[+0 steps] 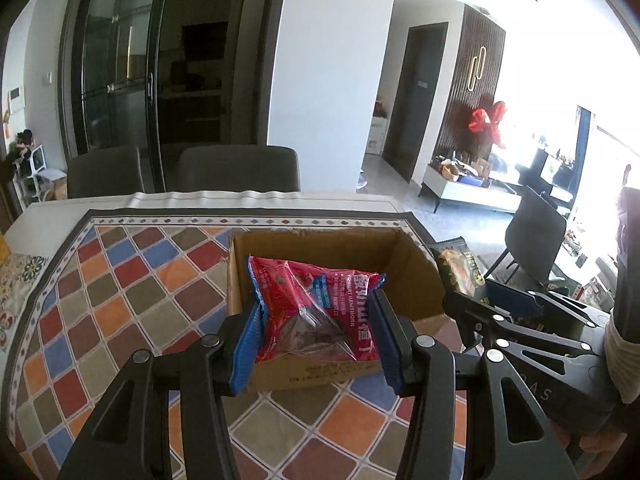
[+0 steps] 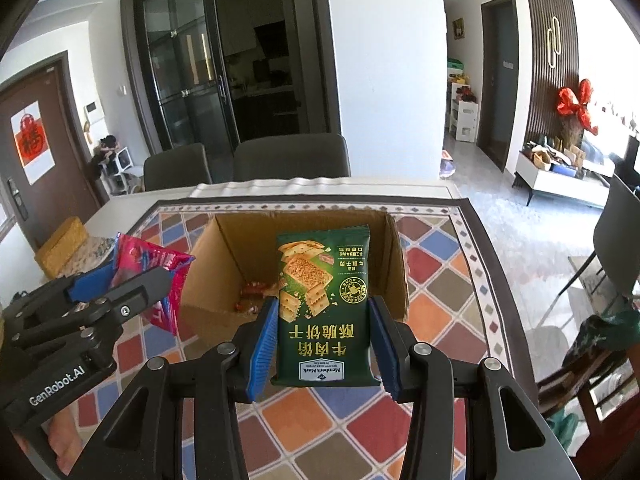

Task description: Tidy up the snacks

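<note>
My left gripper (image 1: 316, 320) is shut on a red hawthorn snack bag (image 1: 316, 304), which hangs in front of the open cardboard box (image 1: 320, 242). The right gripper (image 2: 324, 336) is shut on a green cracker packet (image 2: 324, 304), held upright over the near edge of the cardboard box (image 2: 224, 256). A few small wrapped sweets (image 2: 252, 300) lie on the box floor. Each view shows the other gripper beside it: the right gripper (image 1: 496, 300) with the green packet (image 1: 460, 268), and the left gripper (image 2: 116, 284) with the red bag (image 2: 156, 268).
The box stands on a tablecloth (image 1: 132, 288) of coloured diamonds over a white table. Two grey chairs (image 2: 248, 160) stand at the far side. A yellow pack (image 2: 60, 250) lies at the table's left edge. Another dark chair (image 1: 536, 232) is on the right.
</note>
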`<state>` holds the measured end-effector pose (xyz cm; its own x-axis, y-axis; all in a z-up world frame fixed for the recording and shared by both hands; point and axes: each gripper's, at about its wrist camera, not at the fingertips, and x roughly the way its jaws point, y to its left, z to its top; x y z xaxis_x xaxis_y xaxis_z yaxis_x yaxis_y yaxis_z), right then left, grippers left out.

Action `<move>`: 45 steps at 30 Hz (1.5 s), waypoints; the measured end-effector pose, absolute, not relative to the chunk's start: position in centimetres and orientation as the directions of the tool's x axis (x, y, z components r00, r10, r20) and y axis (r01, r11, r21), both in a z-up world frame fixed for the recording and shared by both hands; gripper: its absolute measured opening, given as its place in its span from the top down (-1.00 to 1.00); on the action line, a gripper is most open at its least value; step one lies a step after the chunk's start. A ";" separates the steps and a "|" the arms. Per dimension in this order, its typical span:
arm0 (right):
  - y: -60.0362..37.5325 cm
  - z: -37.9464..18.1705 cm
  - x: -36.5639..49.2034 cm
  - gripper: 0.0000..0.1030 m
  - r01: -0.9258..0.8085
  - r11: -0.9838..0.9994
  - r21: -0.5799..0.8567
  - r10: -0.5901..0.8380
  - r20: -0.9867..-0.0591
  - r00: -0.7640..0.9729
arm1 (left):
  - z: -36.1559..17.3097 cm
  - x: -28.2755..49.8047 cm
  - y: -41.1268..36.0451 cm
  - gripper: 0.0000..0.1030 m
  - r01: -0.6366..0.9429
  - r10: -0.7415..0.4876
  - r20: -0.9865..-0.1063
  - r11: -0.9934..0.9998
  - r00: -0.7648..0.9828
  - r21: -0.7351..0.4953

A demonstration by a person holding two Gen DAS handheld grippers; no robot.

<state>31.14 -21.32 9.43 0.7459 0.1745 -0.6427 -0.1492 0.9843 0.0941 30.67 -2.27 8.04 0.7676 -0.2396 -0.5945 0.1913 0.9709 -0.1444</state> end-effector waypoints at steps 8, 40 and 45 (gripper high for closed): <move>-20.8 10.0 33.9 0.12 -0.153 0.985 0.077 0.165 -0.660 0.733 | 8.1 33.7 -2.4 0.02 0.197 -0.252 -0.629 0.968 0.736 -0.156; -21.8 10.5 32.2 -0.31 -0.076 0.996 0.049 0.089 -0.664 0.743 | 8.5 30.5 -2.6 -0.62 0.126 -0.103 -0.629 0.992 0.771 -0.007; -21.9 11.6 29.2 -0.39 -0.075 0.996 0.044 0.086 -0.624 0.776 | 9.4 27.3 -2.5 -0.72 0.114 -0.087 -0.585 0.993 0.806 0.011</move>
<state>29.19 -21.91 11.58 0.7765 0.0861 -0.6242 -0.0751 0.9962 0.0440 27.33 -2.48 9.43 0.8062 -0.0866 -0.5853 0.1145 0.9934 0.0108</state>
